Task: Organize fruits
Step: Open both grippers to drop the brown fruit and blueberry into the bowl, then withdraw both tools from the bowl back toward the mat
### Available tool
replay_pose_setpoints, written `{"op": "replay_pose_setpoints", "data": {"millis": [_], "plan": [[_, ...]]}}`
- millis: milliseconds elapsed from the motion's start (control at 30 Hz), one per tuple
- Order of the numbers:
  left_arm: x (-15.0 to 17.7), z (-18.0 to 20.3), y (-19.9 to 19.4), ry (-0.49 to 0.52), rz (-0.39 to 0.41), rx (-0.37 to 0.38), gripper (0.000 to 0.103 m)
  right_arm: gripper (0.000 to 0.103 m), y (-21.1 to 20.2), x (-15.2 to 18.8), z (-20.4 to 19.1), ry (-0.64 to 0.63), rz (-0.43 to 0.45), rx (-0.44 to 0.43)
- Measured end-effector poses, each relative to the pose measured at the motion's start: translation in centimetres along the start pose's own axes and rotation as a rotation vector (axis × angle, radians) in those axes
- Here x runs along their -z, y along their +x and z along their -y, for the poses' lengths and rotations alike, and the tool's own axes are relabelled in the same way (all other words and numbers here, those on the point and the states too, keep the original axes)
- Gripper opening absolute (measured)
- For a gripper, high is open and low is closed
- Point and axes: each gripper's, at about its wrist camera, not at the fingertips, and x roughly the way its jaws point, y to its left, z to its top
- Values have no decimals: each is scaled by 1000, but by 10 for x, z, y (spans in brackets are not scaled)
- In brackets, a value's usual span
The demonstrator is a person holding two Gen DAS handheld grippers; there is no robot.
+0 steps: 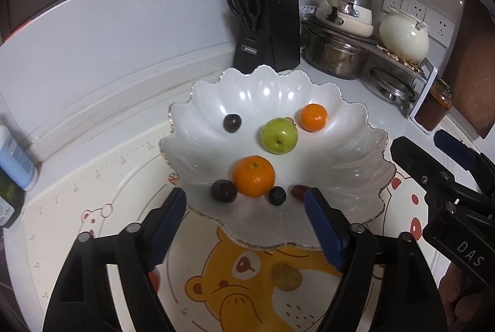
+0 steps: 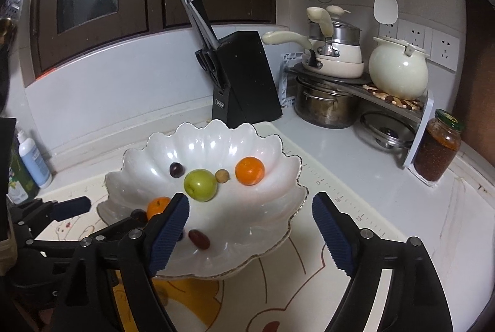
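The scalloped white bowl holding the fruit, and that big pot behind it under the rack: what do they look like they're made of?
The scalloped bowl looks like glossy milky glass or glazed ceramic, possibly plastic: bright highlights, and a rim that turns translucent with a thin gilt-looking edge. The big pot looks like stainless steel: grey and mirror-like, though dulled and stained on its side.

The right gripper's [image 2: 250, 227] left finger [image 2: 168, 231] covers part of the near orange [image 2: 156, 206] and most of a dark fruit [image 2: 182, 234]. In the left view, the red date [image 1: 297, 192] hides partly behind a finger [image 1: 323, 228]. A red thing [image 1: 154, 278] beside the other finger is too hidden to tell.
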Motion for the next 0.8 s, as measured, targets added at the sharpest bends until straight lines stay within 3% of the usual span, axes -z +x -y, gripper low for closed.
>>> {"op": "replay_pose_setpoints", "data": {"millis": [467,800], "plan": [[15,-26,-38,-22,65,-77,96,88,-29,7,-22,39,16,-2],[29,-54,-54,-60,78,-114,97,88,-38,18,-51,27,5,-23]]}}
